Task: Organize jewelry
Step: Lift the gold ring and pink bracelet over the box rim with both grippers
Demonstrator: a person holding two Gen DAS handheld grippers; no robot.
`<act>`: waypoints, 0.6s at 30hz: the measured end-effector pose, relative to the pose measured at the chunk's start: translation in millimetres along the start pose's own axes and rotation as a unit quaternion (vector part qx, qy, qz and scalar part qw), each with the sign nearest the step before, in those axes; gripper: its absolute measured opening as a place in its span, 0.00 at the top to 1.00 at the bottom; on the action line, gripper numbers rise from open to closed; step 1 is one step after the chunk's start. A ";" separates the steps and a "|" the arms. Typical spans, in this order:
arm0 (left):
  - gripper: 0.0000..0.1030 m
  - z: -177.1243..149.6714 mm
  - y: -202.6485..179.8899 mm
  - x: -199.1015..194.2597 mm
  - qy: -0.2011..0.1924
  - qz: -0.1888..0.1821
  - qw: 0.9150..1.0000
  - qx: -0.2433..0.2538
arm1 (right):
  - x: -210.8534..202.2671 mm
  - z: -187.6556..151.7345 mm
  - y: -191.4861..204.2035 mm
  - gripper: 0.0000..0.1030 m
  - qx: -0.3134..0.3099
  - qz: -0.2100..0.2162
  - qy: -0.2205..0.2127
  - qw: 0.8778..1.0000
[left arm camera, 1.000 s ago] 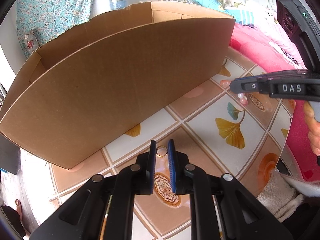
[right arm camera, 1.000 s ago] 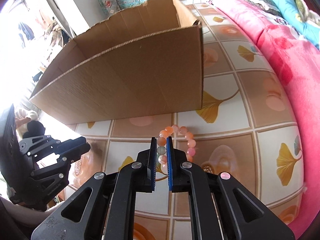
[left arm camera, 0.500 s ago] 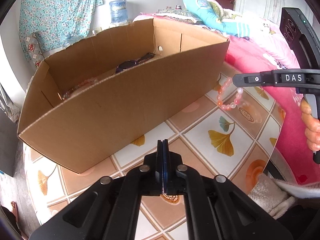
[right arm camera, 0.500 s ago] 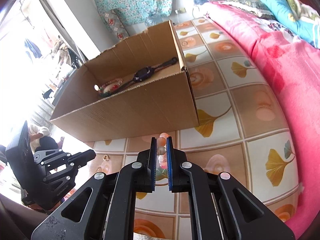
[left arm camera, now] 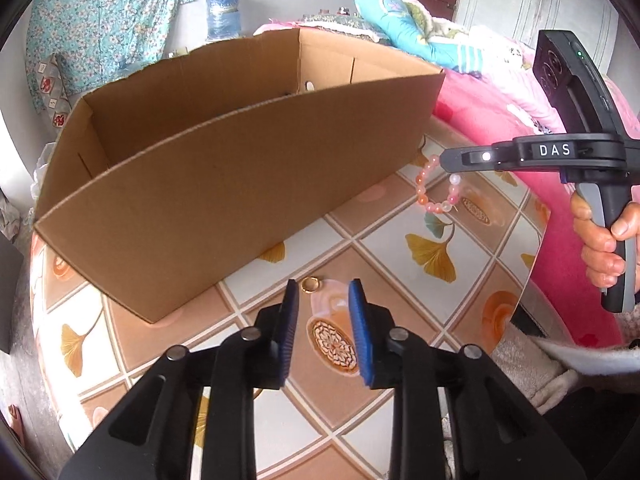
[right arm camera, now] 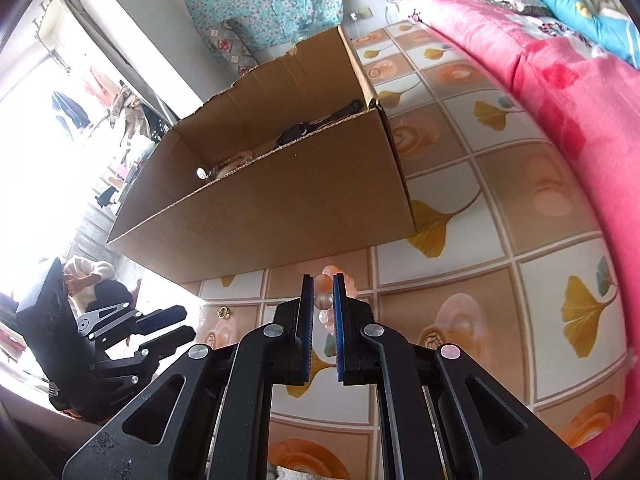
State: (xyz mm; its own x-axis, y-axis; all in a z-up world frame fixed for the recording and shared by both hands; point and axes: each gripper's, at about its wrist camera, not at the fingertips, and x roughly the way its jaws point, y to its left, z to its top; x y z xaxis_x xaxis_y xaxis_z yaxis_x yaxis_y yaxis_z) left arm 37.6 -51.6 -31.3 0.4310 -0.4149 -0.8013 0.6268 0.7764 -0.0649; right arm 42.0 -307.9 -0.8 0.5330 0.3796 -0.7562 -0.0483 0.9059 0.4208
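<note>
Your right gripper [right arm camera: 321, 300] was clamped on the bracelet [left arm camera: 436, 192], its pads pinching a bead or two near the top of the loop while the rest hung free below the tips, clear of the table [left arm camera: 400, 240]. That string of round beads looked light but slick and floppy: it would swing with any quick move, and a bead could roll out of a loose pinch, so a firm hold across the cord between beads was the safer place. The box [left arm camera: 224, 184] stood just ahead of that gripper and a little to its left, its near wall rising above the tips; some jewelry already lay inside. Your left gripper [left arm camera: 323, 304] held nothing: its jaws had just been opening and stood apart, with only bare table between them. The ring [left arm camera: 310, 284] lay flat on the table just beyond the tip of the left-hand finger [left arm camera: 289, 320], slightly off the gap's centre and not touching either pad. Small, hard, thin and smooth, it probably would skid or flip if nudged; the hold to try was across its rim, pads coming down on either side
</note>
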 end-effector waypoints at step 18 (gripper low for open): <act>0.90 7.5 -9.3 39.8 0.042 0.045 0.998 0.031 | 24.6 -1.9 -6.8 0.93 0.014 0.024 0.027 0.999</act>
State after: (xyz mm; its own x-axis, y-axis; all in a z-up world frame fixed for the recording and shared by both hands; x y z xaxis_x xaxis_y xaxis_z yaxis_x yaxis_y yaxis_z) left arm 53.8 -78.9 -58.1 0.4333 -0.3021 -0.8491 0.6287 0.7764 0.0446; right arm 53.8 -304.4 -23.2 0.4845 0.4327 -0.7603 -0.0478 0.8809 0.4709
